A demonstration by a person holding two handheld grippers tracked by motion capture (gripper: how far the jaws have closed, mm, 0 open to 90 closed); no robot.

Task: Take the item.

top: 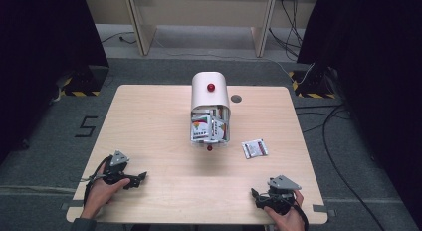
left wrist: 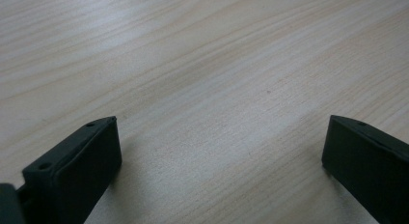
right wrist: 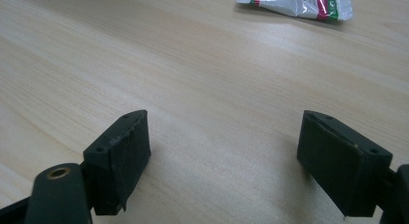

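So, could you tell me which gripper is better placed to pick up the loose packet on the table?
The right gripper: the packet lies on its side, just ahead, and its jaws stand open. The left gripper sits farther off.

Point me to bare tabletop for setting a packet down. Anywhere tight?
Free: the wide strip between the left tool and right tool, and the whole left half of the table. Tight: around the open box stuffed with packets, with the loose packet to its right.
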